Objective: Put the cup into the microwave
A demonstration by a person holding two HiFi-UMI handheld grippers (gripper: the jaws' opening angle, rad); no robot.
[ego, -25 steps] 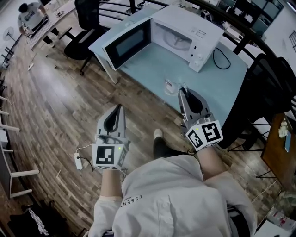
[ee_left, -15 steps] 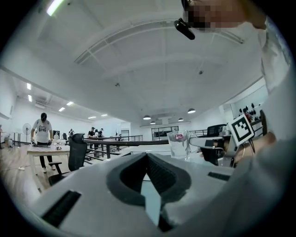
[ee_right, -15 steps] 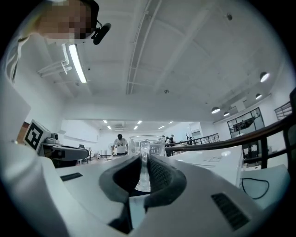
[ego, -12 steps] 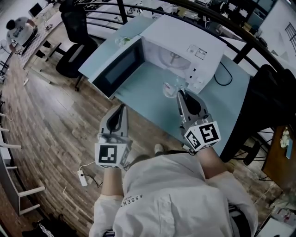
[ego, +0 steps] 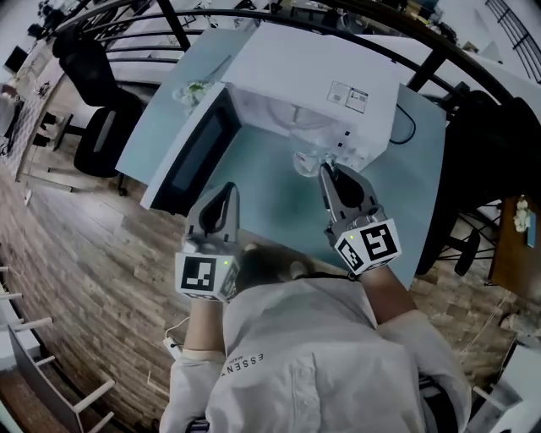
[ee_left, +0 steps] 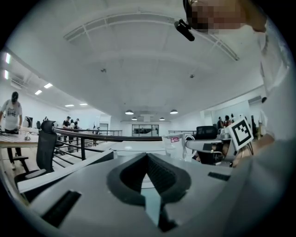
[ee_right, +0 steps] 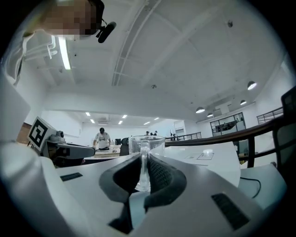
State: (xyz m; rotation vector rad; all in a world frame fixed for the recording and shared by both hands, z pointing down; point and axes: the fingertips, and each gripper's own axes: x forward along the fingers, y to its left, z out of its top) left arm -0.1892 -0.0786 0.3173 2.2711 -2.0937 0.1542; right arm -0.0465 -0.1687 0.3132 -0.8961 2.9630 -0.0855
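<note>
A clear glass cup [ego: 309, 159] hangs just in front of the open white microwave [ego: 325, 80], at the right part of its opening, near the control panel. My right gripper [ego: 325, 169] is shut on the cup's handle; in the right gripper view the handle [ee_right: 144, 164] stands upright between the pads of that gripper [ee_right: 144, 172]. The microwave door [ego: 194, 152] is swung wide open to the left. My left gripper [ego: 230, 191] is shut and holds nothing, over the table's front edge below the door. Its jaws [ee_left: 148, 159] meet in the left gripper view, with the cup [ee_left: 177, 146] to their right.
The microwave stands on a light blue table [ego: 406, 190], with a black cable [ego: 407, 127] at its right. A small glass object [ego: 193, 90] lies on the table behind the door. Black office chairs [ego: 95, 127] stand left and right [ego: 486, 139]. A dark railing [ego: 254, 15] runs behind.
Both grippers have moved forward toward the microwave. The cup has travelled with the right gripper from the table's front to just before the opening. The left gripper now reaches the table's edge.
</note>
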